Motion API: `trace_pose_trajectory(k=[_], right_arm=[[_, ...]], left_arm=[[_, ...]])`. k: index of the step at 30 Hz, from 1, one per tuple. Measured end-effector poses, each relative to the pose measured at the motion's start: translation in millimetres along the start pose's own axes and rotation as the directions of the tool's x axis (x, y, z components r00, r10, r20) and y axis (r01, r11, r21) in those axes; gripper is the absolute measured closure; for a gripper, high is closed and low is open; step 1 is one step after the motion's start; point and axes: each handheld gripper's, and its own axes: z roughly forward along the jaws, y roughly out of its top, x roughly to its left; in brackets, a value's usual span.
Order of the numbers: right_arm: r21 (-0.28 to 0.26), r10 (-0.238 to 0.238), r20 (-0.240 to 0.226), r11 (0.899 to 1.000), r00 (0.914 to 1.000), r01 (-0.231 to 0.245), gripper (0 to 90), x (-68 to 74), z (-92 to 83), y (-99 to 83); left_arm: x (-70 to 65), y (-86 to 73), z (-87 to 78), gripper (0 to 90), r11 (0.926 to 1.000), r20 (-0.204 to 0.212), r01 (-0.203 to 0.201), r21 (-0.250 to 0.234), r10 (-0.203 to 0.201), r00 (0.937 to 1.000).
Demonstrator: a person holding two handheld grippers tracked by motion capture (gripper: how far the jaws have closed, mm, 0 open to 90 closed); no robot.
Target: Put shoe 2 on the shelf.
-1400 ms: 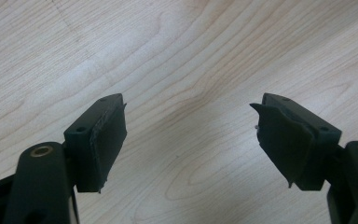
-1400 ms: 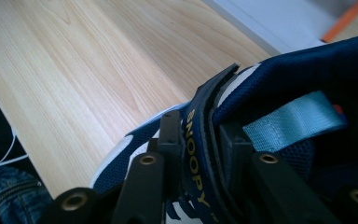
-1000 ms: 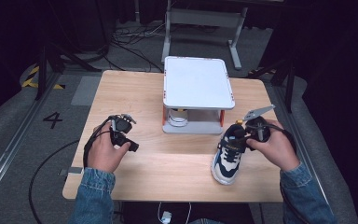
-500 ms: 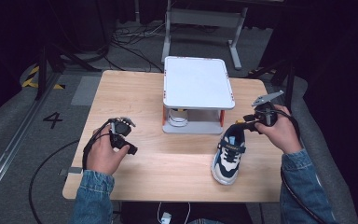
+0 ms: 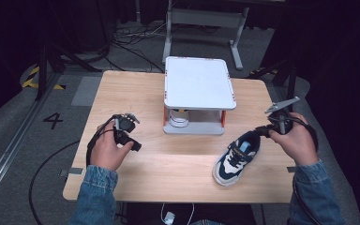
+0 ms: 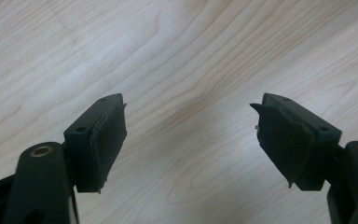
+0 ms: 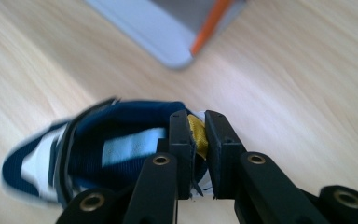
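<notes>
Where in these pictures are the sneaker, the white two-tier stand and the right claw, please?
sneaker [image 5: 236, 158], high view, on its laced top.
white two-tier stand [image 5: 198, 83], high view, on its bare top shelf.
right claw [image 7: 199, 133], right gripper view, between the tips, shut on the sneaker's heel collar.

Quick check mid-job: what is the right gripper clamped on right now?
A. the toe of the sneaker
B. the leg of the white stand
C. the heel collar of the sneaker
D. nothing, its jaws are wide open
C: in the right gripper view, the right gripper has its jaws pinched on the yellow-lined heel collar of the sneaker.
</notes>
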Motion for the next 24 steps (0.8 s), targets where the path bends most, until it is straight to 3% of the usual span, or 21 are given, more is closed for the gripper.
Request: trace_pose_trajectory(k=[3, 6, 8, 11, 12, 14, 15, 16, 18, 20, 22, 24], right_arm=[[0.079, 0.039, 0.014, 0.996, 0.9991, -0.04, 81.9, 0.4, -10.9, -23.8], [0.158, 0.073, -0.036, 0.985, 0.9967, -0.067, 84.0, 1.5, -21.9, -43.6], [0.208, 0.078, -0.073, 0.976, 0.9942, -0.061, 84.2, 4.4, -26.3, -53.7], [0.249, 0.074, -0.09, 0.967, 0.9932, -0.05, 83.9, 5.9, -28.2, -61.2], [0.256, 0.06, -0.093, 0.966, 0.9939, -0.035, 79.3, 5.1, -28.3, -62.7], [0.21, 0.009, -0.072, 0.978, 0.9973, 0.006, 59.9, 5.0, -27.6, -61.2], [0.192, -0.045, -0.015, 0.98, 0.9989, 0.047, 50.6, 6.5, -25.8, -56.8], [0.186, -0.105, 0.012, 0.977, 0.9944, 0.101, 43.3, 8.5, -22.1, -53.2], [0.201, -0.192, 0.013, 0.962, 0.9814, 0.185, 41.0, 12.3, -10.7, -47.4], [0.222, -0.276, -0.044, 0.934, 0.9601, 0.279, 39.5, 17.1, 9.7, -41.9], [0.239, -0.312, -0.094, 0.915, 0.9456, 0.325, 41.2, 21.3, 28.4, -37.8], [0.25, -0.352, -0.147, 0.891, 0.9246, 0.378, 48.5, 26.4, 46.4, -31.5]], left_arm=[[-5.0, 11.2, 1.8, 24.3, 0.9998, 0.009, -0.021, 0.005, 0.021, 0.9997], [-8.5, 20.7, 2.0, 24.2, 0.9992, 0.011, -0.039, -0.001, 0.039, 0.9992], [-10.3, 25.0, 3.7, 24.2, 0.9989, 0.018, -0.046, -0.003, 0.046, 0.9988], [-12.5, 29.5, 7.1, 24.2, 0.9979, 0.021, -0.064, 0.014, 0.064, 0.9978], [-13.2, 30.0, 8.3, 24.2, 0.9978, 0.023, -0.065, 0.014, 0.064, 0.9977], [-13.1, 29.7, 8.7, 24.2, 0.9974, 0.024, -0.07, 0.018, 0.069, 0.9973], [-12.5, 28.7, 8.4, 24.2, 0.9978, 0.024, -0.065, 0.016, 0.064, 0.9976], [-12.1, 27.8, 8.3, 24.2, 0.9983, 0.025, -0.057, 0.014, 0.057, 0.9981], [-9.8, 24.5, 7.0, 24.2, 0.9986, 0.022, -0.052, 0.014, 0.051, 0.9984], [-8.7, 21.6, 5.9, 24.2, 0.9991, 0.017, -0.042, 0.013, 0.041, 0.999], [-7.4, 17.7, 4.4, 24.2, 0.9995, 0.016, -0.03, 0.006, 0.03, 0.9994], [-6.2, 14.5, 3.4, 24.2, 0.9996, 0.014, -0.027, 0.01, 0.027, 0.9995]])
